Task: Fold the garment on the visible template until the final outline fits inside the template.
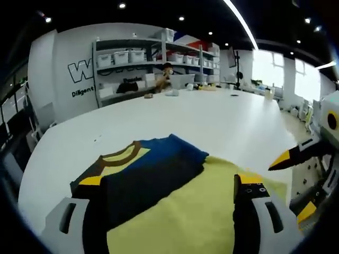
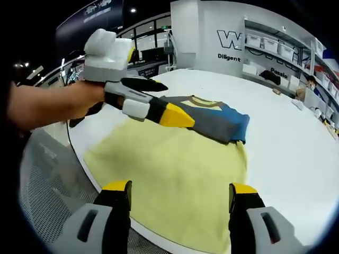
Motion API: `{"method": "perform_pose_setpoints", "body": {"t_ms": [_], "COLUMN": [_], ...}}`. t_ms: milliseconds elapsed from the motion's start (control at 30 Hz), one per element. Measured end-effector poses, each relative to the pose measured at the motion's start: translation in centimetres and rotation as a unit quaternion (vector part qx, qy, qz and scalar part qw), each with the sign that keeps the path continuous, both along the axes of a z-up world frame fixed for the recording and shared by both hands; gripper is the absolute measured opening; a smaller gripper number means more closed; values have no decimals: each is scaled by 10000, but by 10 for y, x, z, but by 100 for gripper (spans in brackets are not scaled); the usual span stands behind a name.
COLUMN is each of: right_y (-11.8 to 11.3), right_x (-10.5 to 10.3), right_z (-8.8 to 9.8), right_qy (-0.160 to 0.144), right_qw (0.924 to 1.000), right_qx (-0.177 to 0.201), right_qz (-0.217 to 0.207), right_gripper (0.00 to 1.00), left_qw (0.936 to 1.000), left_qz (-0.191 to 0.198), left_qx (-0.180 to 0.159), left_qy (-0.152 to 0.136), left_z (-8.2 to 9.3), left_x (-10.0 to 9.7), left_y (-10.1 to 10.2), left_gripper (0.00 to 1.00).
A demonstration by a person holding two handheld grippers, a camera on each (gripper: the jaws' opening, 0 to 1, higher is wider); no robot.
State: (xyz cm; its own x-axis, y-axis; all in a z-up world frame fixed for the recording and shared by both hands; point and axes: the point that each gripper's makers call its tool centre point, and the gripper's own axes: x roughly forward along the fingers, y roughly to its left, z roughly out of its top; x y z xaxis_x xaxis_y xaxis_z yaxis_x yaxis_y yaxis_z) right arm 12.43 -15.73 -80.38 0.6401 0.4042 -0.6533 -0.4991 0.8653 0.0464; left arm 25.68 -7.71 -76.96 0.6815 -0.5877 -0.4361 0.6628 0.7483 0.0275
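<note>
A folded garment (image 1: pixel 151 169), dark grey and blue with a yellow-edged collar, lies on a pale yellow template (image 1: pixel 206 217) on a white round table (image 1: pixel 212 116). My left gripper (image 1: pixel 168 182) is open, its jaws spread wide over the garment's near part. In the right gripper view a hand holds the left gripper (image 2: pixel 177 104) above the collar end of the garment (image 2: pixel 225 124); contact cannot be told. My right gripper (image 2: pixel 180 188) stands open over the near bare part of the template (image 2: pixel 175 169), holding nothing. Its yellow-tipped jaws (image 1: pixel 290 189) enter the left gripper view from the right.
The table's curved edge (image 2: pixel 79 153) runs close to the template, with grey mesh (image 2: pixel 47 185) beyond it. Shelves with white bins (image 1: pixel 127 55) and a seated person with a laptop (image 1: pixel 177 79) are at the table's far side. Bare white tabletop (image 2: pixel 296 159) stretches past the garment.
</note>
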Motion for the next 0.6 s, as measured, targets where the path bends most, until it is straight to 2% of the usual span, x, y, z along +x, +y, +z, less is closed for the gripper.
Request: {"method": "perform_pose_setpoints", "body": {"t_ms": [167,200,267,433,600], "right_y": [1,2,3,4,7], "right_x": [-1,-1,-2,-2,-3], "right_z": [0,0,-1,-1,-1], "right_qy": [1,8,6,-7,-10], "right_qw": [10000,10000,9999,9999,9998], "right_qx": [-12,-16,-49,-55,-71], "right_qz": [24,52,98,126,196], "right_gripper": [76,76,76,76,76], "left_qw": [9998,9993,9985,9979,9962], "left_qz": [137,284,385,482,642], "left_qx": [-42,-69,-134,-182,-248], "left_qy": [164,247,362,381,528], "left_z": [-3,-5,-6,-3,-2], "left_x": [-11,-21,-34,-54,-72], "left_y": [21,36,48,65,84], "left_gripper": [94,94,93,92,92]}}
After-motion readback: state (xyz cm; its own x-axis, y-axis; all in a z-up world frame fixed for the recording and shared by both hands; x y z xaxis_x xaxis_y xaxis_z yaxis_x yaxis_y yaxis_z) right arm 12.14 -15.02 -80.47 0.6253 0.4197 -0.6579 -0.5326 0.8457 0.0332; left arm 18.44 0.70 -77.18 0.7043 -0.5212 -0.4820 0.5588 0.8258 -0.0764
